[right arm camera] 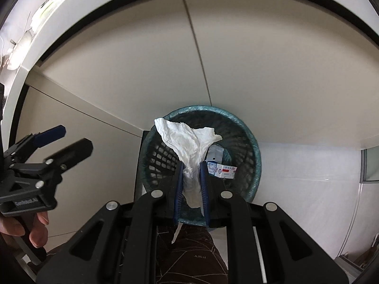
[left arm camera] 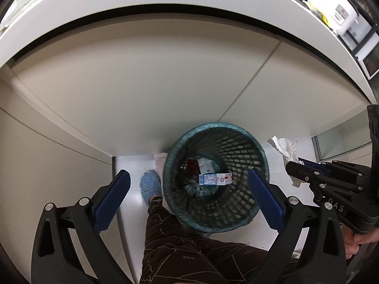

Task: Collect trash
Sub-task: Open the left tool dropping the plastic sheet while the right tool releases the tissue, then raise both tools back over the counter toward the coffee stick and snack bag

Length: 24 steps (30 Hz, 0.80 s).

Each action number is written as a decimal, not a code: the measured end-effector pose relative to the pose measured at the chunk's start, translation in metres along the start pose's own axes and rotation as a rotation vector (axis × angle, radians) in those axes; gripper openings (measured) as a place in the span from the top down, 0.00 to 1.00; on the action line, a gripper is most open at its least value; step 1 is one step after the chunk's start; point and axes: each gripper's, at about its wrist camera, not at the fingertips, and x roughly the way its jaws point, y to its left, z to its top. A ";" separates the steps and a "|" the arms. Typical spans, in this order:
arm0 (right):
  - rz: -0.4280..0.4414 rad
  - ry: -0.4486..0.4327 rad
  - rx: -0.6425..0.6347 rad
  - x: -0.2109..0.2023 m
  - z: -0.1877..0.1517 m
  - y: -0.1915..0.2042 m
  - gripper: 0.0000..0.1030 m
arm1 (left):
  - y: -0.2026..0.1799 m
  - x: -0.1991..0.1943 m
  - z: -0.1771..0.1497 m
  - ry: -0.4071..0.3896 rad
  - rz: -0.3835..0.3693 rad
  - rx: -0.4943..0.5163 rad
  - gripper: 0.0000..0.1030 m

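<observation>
Your right gripper (right arm camera: 191, 165) pinches the tissue (right arm camera: 189, 142) above the bin (right arm camera: 251, 146) while your left gripper (left arm camera: 189, 184) hangs wide and empty — let go off-centre and the light tissue may drape the rim or drift out.

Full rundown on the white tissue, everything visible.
The white tissue is thin, crumpled paper, bunched at its lower end and fanning out above into two loose wings. The right gripper is shut on the bunched part, its blue pads pressing both sides. It hangs over the open green mesh bin, not yet inside; nothing else touches it.
</observation>
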 end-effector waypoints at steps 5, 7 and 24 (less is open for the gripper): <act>-0.008 0.022 -0.009 0.014 0.005 0.011 0.87 | 0.013 -0.003 -0.002 -0.003 0.010 -0.019 0.06; -0.007 0.030 -0.005 0.019 0.005 0.013 0.86 | 0.018 -0.005 -0.003 -0.006 0.011 -0.024 0.06; -0.029 -0.003 -0.013 0.015 0.003 0.030 0.38 | 0.032 -0.011 -0.003 -0.006 0.013 -0.042 0.06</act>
